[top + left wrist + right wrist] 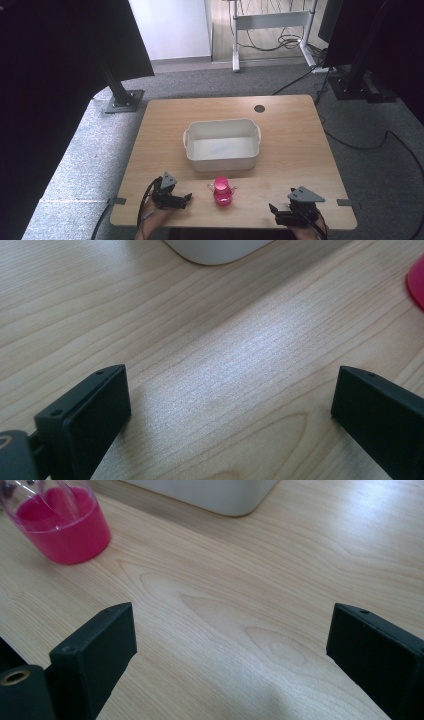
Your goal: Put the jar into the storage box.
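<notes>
Pink bottle, white tub

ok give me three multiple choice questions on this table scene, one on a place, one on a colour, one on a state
1. Where does the small pink plastic bottle stand?
A. inside the tub
B. on the table between the two grippers
C. on the floor

2. What colour is the rectangular plastic tub?
A. white
B. blue
C. black

3. How do the left gripper jaws stand?
A. shut on the bottle
B. shut on nothing
C. open with nothing between them

Answers:
1. B, the high view shows the bottle on the wooden table, in front of the tub with a gripper to each side.
2. A, its walls and floor are white.
3. C, the left gripper view shows bare wood between wide-apart jaws.
</notes>
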Demonstrator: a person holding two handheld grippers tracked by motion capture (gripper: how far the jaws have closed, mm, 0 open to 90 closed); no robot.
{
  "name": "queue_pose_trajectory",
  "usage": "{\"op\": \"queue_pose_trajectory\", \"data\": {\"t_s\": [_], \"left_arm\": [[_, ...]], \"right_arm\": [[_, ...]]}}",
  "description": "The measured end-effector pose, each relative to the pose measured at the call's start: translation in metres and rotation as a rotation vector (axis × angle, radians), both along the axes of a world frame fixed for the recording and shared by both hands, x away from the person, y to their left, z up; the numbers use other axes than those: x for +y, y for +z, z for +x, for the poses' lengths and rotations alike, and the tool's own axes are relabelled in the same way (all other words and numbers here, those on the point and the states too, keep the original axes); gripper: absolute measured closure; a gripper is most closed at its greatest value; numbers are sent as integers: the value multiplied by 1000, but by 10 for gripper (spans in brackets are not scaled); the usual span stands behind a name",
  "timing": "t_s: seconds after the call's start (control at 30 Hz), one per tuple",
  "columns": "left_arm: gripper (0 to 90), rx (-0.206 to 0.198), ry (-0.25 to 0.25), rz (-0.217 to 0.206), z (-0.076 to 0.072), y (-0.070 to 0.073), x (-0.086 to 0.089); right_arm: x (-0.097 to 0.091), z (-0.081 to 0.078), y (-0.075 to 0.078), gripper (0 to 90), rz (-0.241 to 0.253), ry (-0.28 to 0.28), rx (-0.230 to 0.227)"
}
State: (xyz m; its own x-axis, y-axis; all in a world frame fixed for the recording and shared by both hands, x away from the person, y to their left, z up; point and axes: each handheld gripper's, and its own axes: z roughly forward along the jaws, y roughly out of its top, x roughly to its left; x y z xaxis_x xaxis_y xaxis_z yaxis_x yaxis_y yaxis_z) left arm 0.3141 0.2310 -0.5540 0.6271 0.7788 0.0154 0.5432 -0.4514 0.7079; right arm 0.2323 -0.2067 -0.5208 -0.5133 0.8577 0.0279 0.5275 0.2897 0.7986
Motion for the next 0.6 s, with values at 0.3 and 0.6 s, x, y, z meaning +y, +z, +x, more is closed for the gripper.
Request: {"op": "queue_pose_trajectory", "data": {"t_s": [0.3,0.6], "left_arm": [[22,0,0,0,0,0,0],[22,0,0,0,0,0,0]], "right_arm": [[7,3,8,53,4,25,-17],[16,7,16,51,12,51,-33]]}}
